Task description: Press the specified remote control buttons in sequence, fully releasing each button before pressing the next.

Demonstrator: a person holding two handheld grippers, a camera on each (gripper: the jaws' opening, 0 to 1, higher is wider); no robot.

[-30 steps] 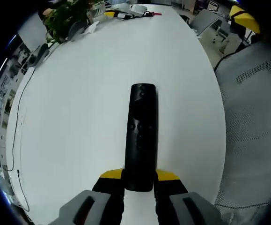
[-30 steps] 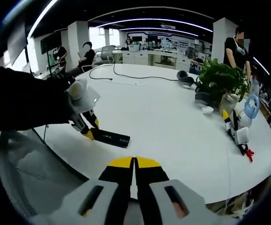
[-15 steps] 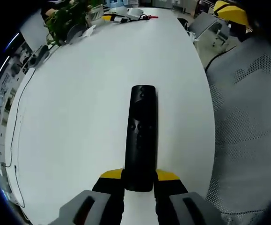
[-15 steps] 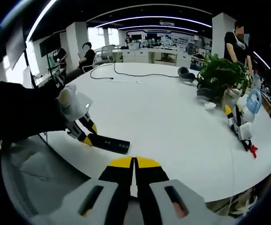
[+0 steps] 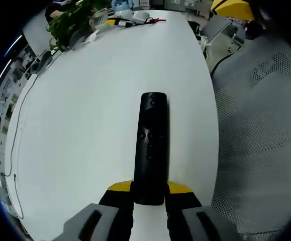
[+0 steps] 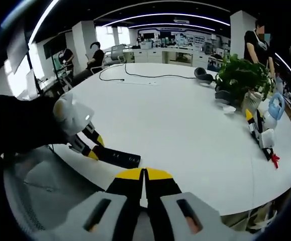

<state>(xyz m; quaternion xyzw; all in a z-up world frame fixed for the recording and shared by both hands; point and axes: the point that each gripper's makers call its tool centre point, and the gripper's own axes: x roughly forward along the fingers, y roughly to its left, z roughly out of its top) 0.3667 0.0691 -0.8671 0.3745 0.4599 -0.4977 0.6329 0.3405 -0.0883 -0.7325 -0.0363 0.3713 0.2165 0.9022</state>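
Note:
A long black remote control (image 5: 151, 145) points away from me over the white table (image 5: 85, 100), and my left gripper (image 5: 150, 193) is shut on its near end. In the right gripper view the same remote (image 6: 119, 158) lies near the table's front edge, held by the left gripper (image 6: 92, 149) coming in from the left. My right gripper (image 6: 144, 182) is shut with nothing between its yellow-tipped jaws, a short way from the remote's free end.
A potted plant (image 6: 243, 78), a blue kettle (image 6: 275, 111) and small items (image 6: 258, 135) stand at the table's far side. A black cable (image 6: 135, 75) runs across the table. A grey mesh chair (image 5: 261, 150) sits beside the table edge. People stand in the background.
The left gripper's view has swung slightly, so the mesh chair takes up more of the right side. In the right gripper view the left gripper and remote sit a little lower.

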